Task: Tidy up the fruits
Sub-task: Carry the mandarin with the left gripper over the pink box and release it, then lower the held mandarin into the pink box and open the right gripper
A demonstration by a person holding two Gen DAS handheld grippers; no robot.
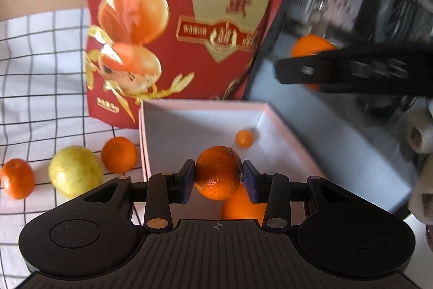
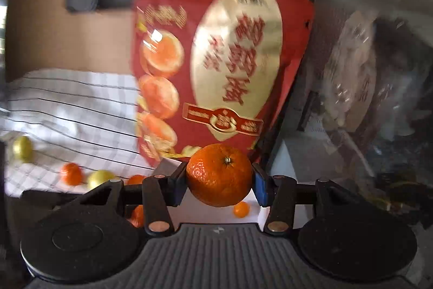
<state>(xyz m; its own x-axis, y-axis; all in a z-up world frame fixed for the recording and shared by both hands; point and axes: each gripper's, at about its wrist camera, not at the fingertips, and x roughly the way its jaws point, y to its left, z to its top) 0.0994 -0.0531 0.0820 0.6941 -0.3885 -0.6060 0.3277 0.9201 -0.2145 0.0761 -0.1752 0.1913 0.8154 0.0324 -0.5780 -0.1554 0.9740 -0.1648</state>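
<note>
My left gripper [image 1: 218, 178] is shut on a tangerine [image 1: 217, 172], held above an open pink-rimmed white box [image 1: 189, 123]. Inside the box lie a tiny orange fruit [image 1: 244, 138] and a larger orange [image 1: 240, 206], partly hidden under the held fruit. My right gripper [image 2: 219, 182] is shut on another tangerine [image 2: 219, 174], stem up; in the left wrist view this gripper's black finger [image 1: 338, 71] crosses at upper right with its orange fruit [image 1: 311, 45] behind. On the checked cloth left of the box lie an orange [image 1: 119, 154], a yellow-green apple [image 1: 74, 170] and a tangerine [image 1: 17, 178].
A tall red bag [image 1: 173, 18] printed with oranges stands behind the box. A dark glossy box [image 2: 365, 72] rises at the right. A brown wall backs the checked cloth [image 1: 40, 58]. More fruit lies on the cloth at the left, among it a yellow-green fruit [image 2: 23, 148].
</note>
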